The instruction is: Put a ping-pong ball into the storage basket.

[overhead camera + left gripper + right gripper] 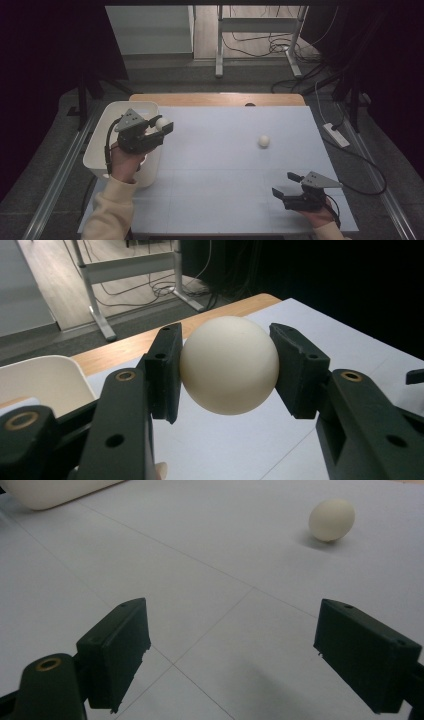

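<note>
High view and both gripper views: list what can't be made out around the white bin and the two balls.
- Inside of the white bin: in the high view the left gripper and its hand cover much of the opening; contents cannot be told.
- Held ball: both jaws hide its sides in the left gripper view.
- White bin in the right gripper view: cut off by the top edge.
- Loose ball: too small in the high view for surface detail.

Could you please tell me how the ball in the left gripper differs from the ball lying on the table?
The held ball is clamped between the jaws of the left gripper, off the surface near the white bin; the loose ball rests on the table, touched by nothing, ahead of the open right gripper. Both look cream-white and smooth.
</note>
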Demonstrator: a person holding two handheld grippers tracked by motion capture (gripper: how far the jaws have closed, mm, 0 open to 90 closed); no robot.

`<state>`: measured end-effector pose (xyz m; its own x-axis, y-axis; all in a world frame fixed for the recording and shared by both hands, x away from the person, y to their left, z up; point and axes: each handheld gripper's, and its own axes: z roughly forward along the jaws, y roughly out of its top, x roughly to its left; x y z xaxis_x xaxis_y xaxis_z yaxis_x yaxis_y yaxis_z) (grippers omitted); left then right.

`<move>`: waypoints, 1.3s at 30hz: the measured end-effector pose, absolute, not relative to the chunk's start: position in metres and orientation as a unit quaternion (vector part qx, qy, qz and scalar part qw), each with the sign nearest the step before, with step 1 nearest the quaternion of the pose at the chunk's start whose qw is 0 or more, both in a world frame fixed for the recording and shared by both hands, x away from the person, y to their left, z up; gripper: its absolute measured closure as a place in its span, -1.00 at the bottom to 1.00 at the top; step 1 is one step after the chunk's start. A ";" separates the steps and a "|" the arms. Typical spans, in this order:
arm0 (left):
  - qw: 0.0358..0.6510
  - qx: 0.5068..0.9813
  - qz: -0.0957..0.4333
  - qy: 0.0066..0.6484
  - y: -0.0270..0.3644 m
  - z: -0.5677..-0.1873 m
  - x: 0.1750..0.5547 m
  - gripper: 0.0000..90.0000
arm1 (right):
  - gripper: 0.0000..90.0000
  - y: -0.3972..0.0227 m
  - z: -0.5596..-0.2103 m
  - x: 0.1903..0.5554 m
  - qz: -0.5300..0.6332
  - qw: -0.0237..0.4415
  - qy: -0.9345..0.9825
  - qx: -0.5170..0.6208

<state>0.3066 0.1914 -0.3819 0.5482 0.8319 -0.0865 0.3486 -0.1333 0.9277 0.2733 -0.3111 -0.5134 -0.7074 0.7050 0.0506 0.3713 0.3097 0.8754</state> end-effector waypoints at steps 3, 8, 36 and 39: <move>0.508 0.713 0.239 0.420 0.194 -0.381 0.308 0.11 | -0.68 -0.311 -0.514 0.273 0.479 0.173 0.790 0.341; 0.506 0.709 0.241 0.427 0.199 -0.381 0.310 0.11 | -0.68 -0.311 -0.514 0.273 0.479 0.173 0.790 0.342; 0.494 0.690 0.255 0.463 0.225 -0.381 0.321 0.11 | -0.68 -0.311 -0.514 0.273 0.478 0.174 0.791 0.341; 0.492 0.689 0.256 0.467 0.228 -0.382 0.322 0.11 | -0.68 -0.311 -0.514 0.273 0.478 0.174 0.791 0.341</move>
